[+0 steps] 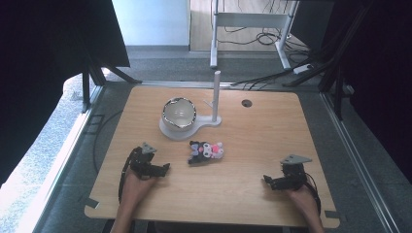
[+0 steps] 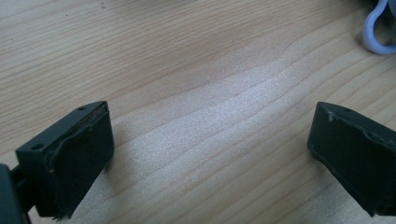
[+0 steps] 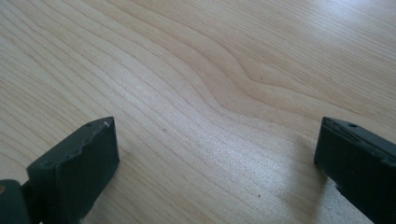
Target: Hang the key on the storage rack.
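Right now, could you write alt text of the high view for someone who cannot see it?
A person's two hands rest on a wooden table, each holding an open black claw, left claw and right claw, either side of a small black and pink plush toy. Behind the toy, a bowl sits on a white stand with an upright post.

grippers: two, left (image 1: pixel 164 168) and right (image 1: pixel 266 180)
plush toys: one (image 1: pixel 206 151)
bowls: one (image 1: pixel 179 112)
stands: one (image 1: pixel 215 97)
tables: one (image 1: pixel 272 131)
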